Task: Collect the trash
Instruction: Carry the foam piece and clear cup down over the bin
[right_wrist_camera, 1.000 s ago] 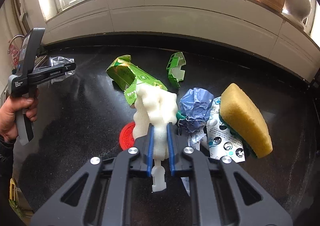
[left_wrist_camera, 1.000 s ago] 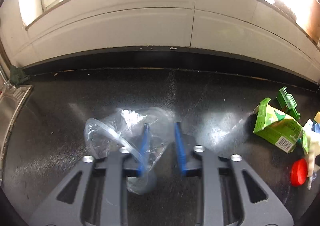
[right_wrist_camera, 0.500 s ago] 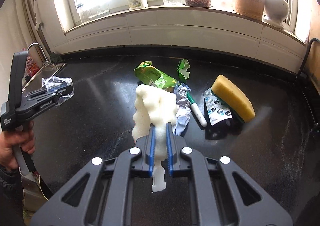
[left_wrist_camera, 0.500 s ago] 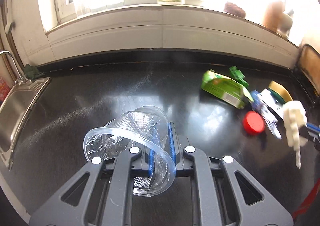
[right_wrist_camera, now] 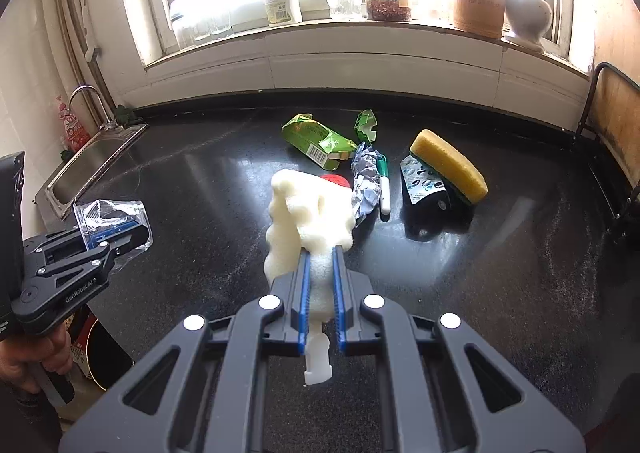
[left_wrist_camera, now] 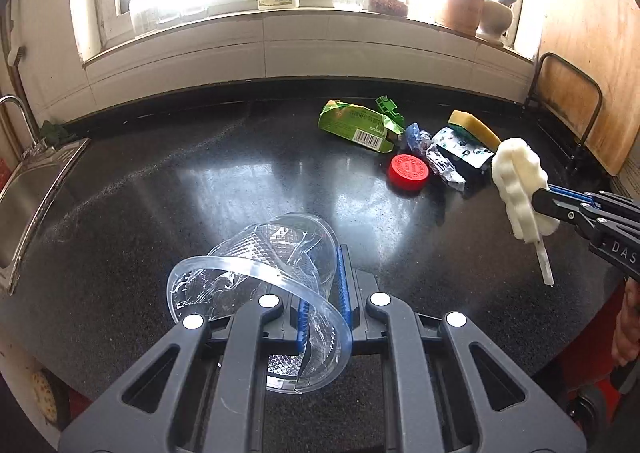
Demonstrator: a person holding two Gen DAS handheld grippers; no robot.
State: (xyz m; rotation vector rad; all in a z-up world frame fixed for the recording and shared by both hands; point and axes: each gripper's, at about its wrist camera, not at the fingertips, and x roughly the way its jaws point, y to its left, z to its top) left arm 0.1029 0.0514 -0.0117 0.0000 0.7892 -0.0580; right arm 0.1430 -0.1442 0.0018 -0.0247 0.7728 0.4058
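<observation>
The left claw point(left_wrist_camera: 322, 293) is closed down on the wall of a crushed clear plastic cup point(left_wrist_camera: 272, 273), one blue pad inside the rim and the other outside; pinching a single wall is probably the only secure hold on something so thin and springy, and it leaves the cup hanging out to the claw's left with its mouth tipped back toward the camera. The right claw point(right_wrist_camera: 320, 285) is likewise nearly shut, squeezing the narrow lower part of a lumpy white foam piece point(right_wrist_camera: 308, 213), whose bulk stands up ahead of the fingers while a thin stub pokes out behind them; gripping the neck seems sensible, since the wide part would not fit between the pads. Both claws hold their loads raised off the black counter point(right_wrist_camera: 500, 273), so each pick appears finished and the carry to a bin, which is not in view, would be the step in hand. Ahead of the right claw, the remaining trash lies clustered on the counter: a green carton point(right_wrist_camera: 316, 139), a torn green scrap point(right_wrist_camera: 366, 125) just beyond it, a red lid point(left_wrist_camera: 408, 169) partly hidden behind the foam, a crumpled bluish wrapper point(right_wrist_camera: 366, 181) touching a white-and-green pen point(right_wrist_camera: 384, 189), and a blister pack point(right_wrist_camera: 424, 181) tucked against a yellow sponge point(right_wrist_camera: 450, 165). Far to the left claw's left sits the sink point(left_wrist_camera: 24, 197).
</observation>
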